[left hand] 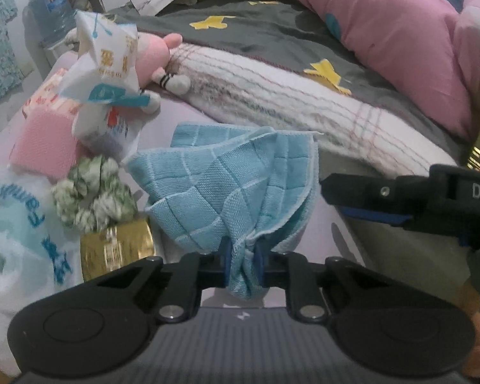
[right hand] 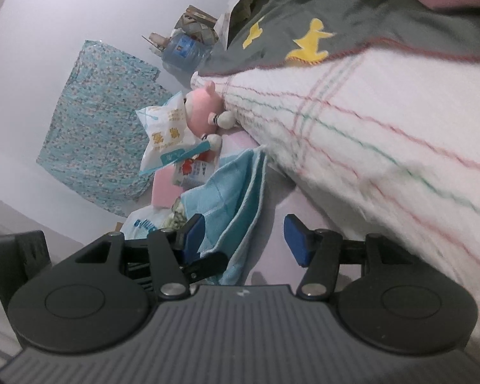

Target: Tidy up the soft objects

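A light blue checked cloth [left hand: 233, 185] is bunched and lifted off the lilac bed sheet [left hand: 332, 240]. My left gripper [left hand: 244, 256] is shut on its gathered lower corner. In the left wrist view one black finger [left hand: 361, 188] of my right gripper reaches in from the right, just beside the cloth's edge. In the right wrist view my right gripper [right hand: 246, 238] stands open. The blue cloth [right hand: 236, 185] hangs between its blue pads [right hand: 297, 240], close to the left pad and clear of the right one.
To the left lie a pink plush toy [left hand: 153, 54], white packets [left hand: 108, 54], a pink pad [left hand: 44, 140], a green-white scrunchie [left hand: 92, 188], a gold tin [left hand: 116, 252] and a white plastic bag [left hand: 12, 224]. A plaid blanket [left hand: 288, 96] and a pink pillow [left hand: 384, 32] fill the right.
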### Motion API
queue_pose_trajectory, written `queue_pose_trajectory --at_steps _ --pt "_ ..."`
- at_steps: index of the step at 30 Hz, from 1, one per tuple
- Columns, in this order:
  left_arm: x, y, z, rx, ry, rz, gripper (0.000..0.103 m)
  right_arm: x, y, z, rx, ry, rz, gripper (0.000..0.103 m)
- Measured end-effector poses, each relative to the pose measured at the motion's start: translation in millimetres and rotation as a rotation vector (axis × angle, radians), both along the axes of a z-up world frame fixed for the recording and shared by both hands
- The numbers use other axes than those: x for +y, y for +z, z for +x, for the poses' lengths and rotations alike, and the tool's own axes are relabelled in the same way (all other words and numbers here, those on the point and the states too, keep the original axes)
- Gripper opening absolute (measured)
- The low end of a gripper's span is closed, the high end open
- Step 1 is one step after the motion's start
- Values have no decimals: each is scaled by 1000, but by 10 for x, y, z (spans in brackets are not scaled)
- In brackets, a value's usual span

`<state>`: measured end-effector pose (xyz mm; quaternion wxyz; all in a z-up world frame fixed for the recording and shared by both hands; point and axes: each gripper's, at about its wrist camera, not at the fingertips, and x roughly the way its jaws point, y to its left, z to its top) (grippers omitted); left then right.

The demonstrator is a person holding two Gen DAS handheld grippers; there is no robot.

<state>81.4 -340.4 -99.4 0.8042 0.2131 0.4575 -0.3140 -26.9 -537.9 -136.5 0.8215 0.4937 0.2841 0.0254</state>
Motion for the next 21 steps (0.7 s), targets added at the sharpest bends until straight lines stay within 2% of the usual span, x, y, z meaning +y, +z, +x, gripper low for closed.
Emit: queue_pose_trajectory --at_steps 9,11,13,15,16,17,21 --pt "430 11 -440 31 -43 -34 17 133 -142 -329 25 35 77 59" --pt "514 6 -479 19 -45 -43 28 166 -155 -326 24 33 74 62" --pt "573 12 -472 15 -28 -53 33 194 -155 -309 20 34 78 62" --pt "635 40 -466 16 -15 -73 45 236 -144 -279 23 35 68 63" --pt "659 57 -464 15 -9 -80 55 249 -138 -269 27 35 60 63" --pt "690 80 -469 10 -4 -88 61 260 -133 -266 31 34 53 63" --pt "825 201 -491 26 3 -151 64 245 -140 -227 45 16 52 62"
